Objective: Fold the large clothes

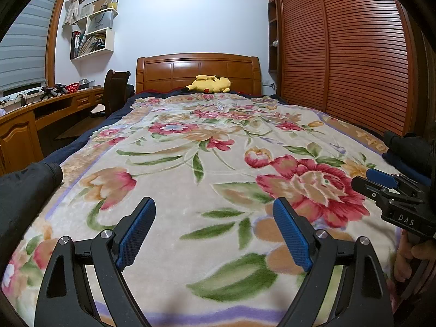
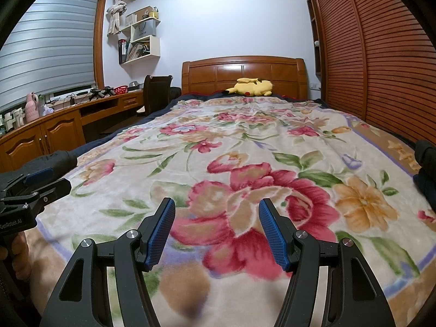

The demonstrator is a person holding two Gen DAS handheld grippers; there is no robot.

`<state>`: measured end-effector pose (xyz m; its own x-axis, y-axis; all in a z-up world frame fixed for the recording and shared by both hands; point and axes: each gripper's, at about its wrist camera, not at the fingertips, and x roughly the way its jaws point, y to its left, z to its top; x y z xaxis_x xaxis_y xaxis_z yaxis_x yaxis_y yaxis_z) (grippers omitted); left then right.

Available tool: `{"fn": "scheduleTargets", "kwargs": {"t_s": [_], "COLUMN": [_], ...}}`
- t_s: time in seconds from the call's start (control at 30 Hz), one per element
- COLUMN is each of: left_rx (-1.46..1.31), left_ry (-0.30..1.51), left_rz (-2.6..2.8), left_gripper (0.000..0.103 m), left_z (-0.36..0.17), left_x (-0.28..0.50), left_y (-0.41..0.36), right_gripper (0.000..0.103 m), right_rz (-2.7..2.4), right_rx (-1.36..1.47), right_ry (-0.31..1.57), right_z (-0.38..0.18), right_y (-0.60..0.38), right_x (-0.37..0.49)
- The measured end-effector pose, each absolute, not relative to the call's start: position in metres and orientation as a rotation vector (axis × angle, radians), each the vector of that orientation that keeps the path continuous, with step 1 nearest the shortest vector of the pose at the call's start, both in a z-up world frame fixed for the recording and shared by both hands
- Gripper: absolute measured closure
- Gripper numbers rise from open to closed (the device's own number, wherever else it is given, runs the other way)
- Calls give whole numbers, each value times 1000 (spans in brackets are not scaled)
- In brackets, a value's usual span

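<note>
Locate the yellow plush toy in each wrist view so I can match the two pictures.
Left wrist: yellow plush toy lies top centre, against the wooden headboard.
Right wrist: the toy lies right of centre, near the top.
Shared landmark: the headboard behind it, at the far end of the floral blanket.

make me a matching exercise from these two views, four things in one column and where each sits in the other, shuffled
Things:
1. yellow plush toy
2. red plastic basket
3. white wall shelf with books
4. dark garment sleeve

Places:
A. on the wall, left of the wooden headboard
B. at the bed's near left edge, on the floral blanket
C. at the head of the bed, before the headboard
D. on the long wooden desk under the window

Pairs: 1-C, 2-D, 3-A, 4-B
</note>
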<state>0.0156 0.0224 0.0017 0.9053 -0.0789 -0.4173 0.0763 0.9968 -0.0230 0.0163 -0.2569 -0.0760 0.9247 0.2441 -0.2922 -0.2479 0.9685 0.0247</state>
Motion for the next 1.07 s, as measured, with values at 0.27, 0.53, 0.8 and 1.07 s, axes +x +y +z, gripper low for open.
{"fn": "scheduleTargets", "kwargs": {"t_s": [0.27, 0.53, 0.8, 1.07], "left_rx": [-7, -5, -6, -7], "left_ry": [430, 430, 430, 430], "left_rz": [-80, -80, -80, -80], "left_gripper": [15, 15, 15, 15], "left_z": [2, 2, 1, 2], "left_x": [15, 15, 15, 15], "left_y": [23, 23, 23, 23], "right_gripper": [37, 37, 37, 37], "right_rz": [252, 253, 253, 252], "right_rx": [-13, -10, -10, -9], "right_ry": [298, 297, 297, 296], "right_z": [-76, -76, -76, -76], "right_y": [-257, -256, -256, -255], "right_x": [16, 16, 16, 16]}}
